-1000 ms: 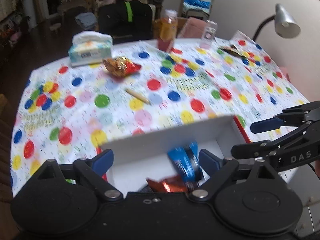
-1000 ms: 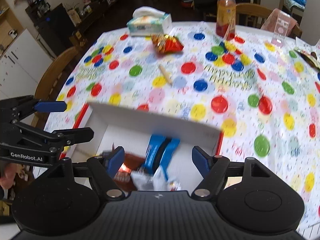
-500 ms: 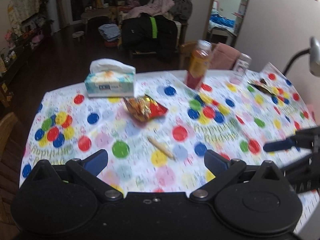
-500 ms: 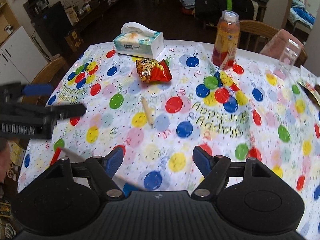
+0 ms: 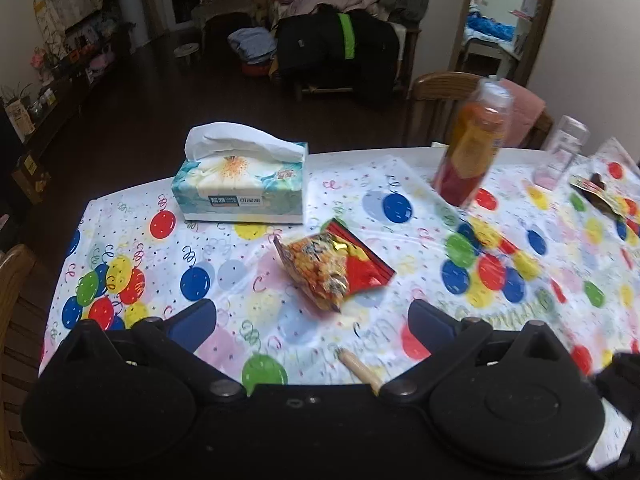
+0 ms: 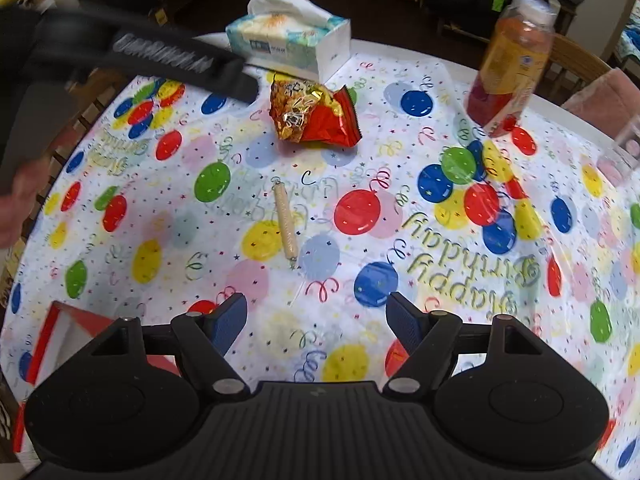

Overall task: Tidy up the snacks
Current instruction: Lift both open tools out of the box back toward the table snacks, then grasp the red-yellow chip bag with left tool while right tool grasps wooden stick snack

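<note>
**Both grippers empty over the table**

Left gripper (image 5: 312, 322) and right gripper (image 6: 316, 320) both have jaws spread wide, holding nothing. Red snack bag (image 5: 334, 266) lies just ahead of the left jaws; the thin stick snack (image 6: 286, 224), maybe a wrapped biscuit, lies ahead of the right

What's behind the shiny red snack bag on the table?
Right behind the red snack bag sits a tissue box with a white tissue sticking out. The box's back side and the table behind it cannot be seen.
</note>
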Tool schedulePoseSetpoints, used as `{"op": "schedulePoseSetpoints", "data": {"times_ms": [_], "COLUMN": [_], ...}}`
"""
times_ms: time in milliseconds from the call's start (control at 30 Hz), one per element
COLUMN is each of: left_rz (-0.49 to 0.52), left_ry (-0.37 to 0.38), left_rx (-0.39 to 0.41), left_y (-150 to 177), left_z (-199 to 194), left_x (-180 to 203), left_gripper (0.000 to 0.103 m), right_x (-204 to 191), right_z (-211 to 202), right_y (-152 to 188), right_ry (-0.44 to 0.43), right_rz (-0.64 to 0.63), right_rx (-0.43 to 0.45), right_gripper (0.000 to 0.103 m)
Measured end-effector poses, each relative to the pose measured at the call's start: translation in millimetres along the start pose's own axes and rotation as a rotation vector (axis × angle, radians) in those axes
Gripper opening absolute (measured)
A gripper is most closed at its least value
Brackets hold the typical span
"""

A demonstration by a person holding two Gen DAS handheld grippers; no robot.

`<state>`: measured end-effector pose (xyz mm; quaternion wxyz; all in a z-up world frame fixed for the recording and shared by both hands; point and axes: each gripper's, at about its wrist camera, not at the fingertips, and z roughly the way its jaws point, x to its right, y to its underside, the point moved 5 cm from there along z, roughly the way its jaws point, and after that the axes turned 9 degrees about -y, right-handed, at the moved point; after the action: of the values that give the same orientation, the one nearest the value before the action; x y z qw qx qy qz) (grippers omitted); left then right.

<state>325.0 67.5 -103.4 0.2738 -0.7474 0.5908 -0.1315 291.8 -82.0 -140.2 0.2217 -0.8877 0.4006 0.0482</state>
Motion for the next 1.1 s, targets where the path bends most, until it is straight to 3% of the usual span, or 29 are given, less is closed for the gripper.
{"op": "schedulePoseSetpoints", "data": {"times_ms": [400,567,733,867,967,1100], "left_rz": [-0.091,-0.071,-0.061,-0.065,-0.074,-0.108], "left_ry": [0.002,0.02,0.02,0.029,0.039,0.073], "left_rx": [-0.118,-0.161,-0.178,-0.2,-0.218,-0.235], "left_y": [-17,-14,-13,-12,-11,-10], "left_z": [86,106,120,130,136,139], "left_x": [-1,7,13,15,15,14], "left_gripper": [0.1,0.099,0.098,0.093,0.082,0.069], "right_x": [5,1,-3,-7,-11,-14], "right_z": [68,95,113,123,128,129], "right_y": [-34,-41,-48,-49,-48,-48], "right_ry": [-0.009,-0.011,-0.01,0.005,0.019,0.04], "right_rz": [-0.052,-0.073,-0.079,-0.104,-0.121,-0.147], "right_rx": [-0.049,-0.08,-0.089,-0.099,-0.102,-0.091], "right_gripper": [0.076,0.075,0.065,0.05,0.038,0.032]}}
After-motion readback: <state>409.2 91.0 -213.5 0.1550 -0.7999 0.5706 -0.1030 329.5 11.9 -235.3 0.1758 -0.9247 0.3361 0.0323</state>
